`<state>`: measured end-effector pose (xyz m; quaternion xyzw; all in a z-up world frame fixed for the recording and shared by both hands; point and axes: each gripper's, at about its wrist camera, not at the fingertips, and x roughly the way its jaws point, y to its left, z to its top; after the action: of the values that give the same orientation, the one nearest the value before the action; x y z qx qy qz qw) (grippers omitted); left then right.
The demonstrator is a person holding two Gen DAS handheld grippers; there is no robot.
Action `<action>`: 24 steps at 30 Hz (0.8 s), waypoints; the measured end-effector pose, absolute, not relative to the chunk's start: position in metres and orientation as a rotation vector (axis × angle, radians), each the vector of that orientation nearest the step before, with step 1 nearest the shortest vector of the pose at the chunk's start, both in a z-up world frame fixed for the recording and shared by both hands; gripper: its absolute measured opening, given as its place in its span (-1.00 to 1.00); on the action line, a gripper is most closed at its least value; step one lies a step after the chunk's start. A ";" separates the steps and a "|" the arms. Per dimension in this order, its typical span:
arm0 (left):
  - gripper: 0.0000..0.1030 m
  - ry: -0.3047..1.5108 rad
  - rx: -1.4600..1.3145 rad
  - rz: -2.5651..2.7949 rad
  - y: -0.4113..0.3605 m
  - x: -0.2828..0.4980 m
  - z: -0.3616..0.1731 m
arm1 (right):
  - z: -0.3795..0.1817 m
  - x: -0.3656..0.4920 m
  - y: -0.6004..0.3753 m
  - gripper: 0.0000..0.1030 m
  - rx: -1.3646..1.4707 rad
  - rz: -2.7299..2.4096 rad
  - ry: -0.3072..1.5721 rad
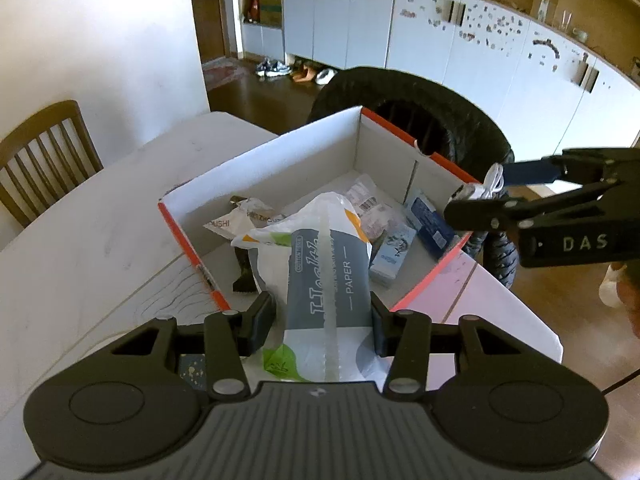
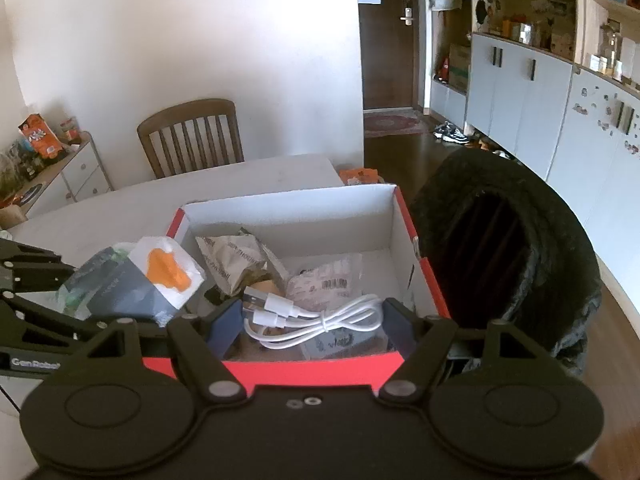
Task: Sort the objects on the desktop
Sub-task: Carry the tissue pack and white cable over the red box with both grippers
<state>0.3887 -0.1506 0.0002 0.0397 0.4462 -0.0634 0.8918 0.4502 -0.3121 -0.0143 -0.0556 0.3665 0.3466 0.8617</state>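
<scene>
1. The table (image 1: 100, 216) is white; its near part is hidden under both grippers' bodies, and its right corner ends over the wood floor.
2. A black bin (image 2: 516, 248) stands just beside the box's far-right side, its lower part cut off from view in both cameras.
3. The box (image 1: 280, 148), red outside and white inside, sits open on the table. Its floor is partly covered by wrappers and small packets; a dark object under the tissue pack is too hidden to name.
4. A chair (image 2: 192, 136) stands at the table's far edge, well apart from the box, with bare tabletop between them.
5. The left gripper (image 1: 320, 320) is closed on the tissue pack (image 1: 328, 280), which is held over the box's near wall. The pack's back end disappears under the gripper body.
6. The right gripper (image 2: 312, 320) has its jaws fairly wide, with the white cable (image 2: 320, 320) coiled between them. Whether the pads press on it cannot be told; in the left view the cable sits at the fingertips, above the box's right wall.
</scene>
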 end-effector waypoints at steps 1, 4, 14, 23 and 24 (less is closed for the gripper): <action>-0.08 0.933 0.087 -0.130 -0.151 0.393 -0.002 | -0.015 0.453 -0.312 0.46 -0.116 0.730 0.770; -0.08 0.953 0.089 -0.121 -0.153 0.405 -0.008 | -0.017 0.466 -0.309 0.46 -0.118 0.734 0.778; -0.07 1.000 0.106 -0.091 -0.159 0.436 -0.033 | -0.038 0.504 -0.281 0.46 -0.168 0.773 0.819; -0.04 0.999 0.096 -0.071 -0.160 0.451 -0.049 | -0.060 0.536 -0.243 0.46 -0.215 0.791 0.868; -0.04 1.007 0.088 -0.068 -0.159 0.454 -0.053 | -0.063 0.540 -0.238 0.46 -0.224 0.794 0.879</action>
<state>0.4542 -0.1586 -0.0529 0.0423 0.4823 -0.0324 0.8744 0.5396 -0.2382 -0.0632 -0.1054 0.4134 0.3733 0.8238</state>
